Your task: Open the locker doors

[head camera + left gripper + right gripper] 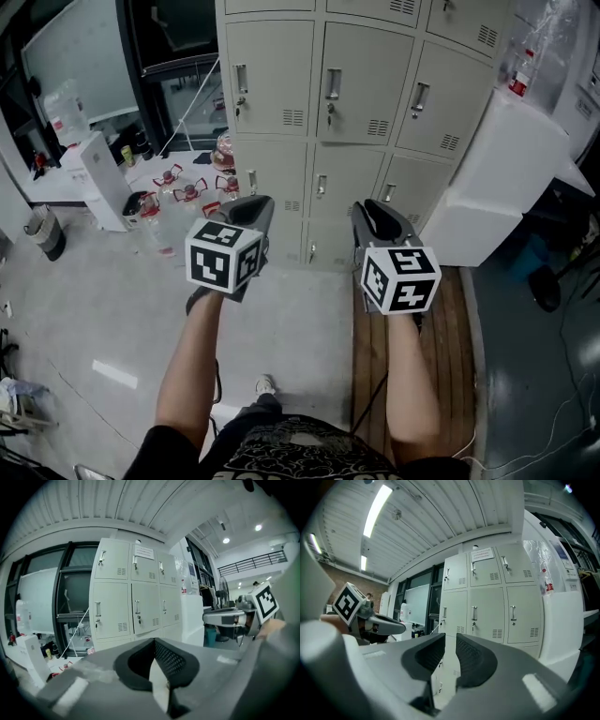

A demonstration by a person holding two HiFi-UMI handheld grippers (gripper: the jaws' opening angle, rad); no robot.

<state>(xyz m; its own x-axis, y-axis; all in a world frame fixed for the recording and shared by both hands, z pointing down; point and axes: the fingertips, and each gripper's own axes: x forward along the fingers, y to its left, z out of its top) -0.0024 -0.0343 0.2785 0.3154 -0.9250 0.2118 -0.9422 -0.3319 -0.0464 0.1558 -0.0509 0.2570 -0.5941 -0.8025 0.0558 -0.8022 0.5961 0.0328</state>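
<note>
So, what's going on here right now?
A person stands facing the lockers with a gripper in each hand, both held short of them and touching nothing. All the doors in view are shut. The left gripper has its jaws together. The right gripper has its jaws slightly apart, with nothing between them.

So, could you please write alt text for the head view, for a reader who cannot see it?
From above, a person's bare arms point two grippers, the left gripper and the right gripper, at grey lockers, all those in view shut. A white box stands right of the lockers, and bottles sit on the floor at left.
</note>
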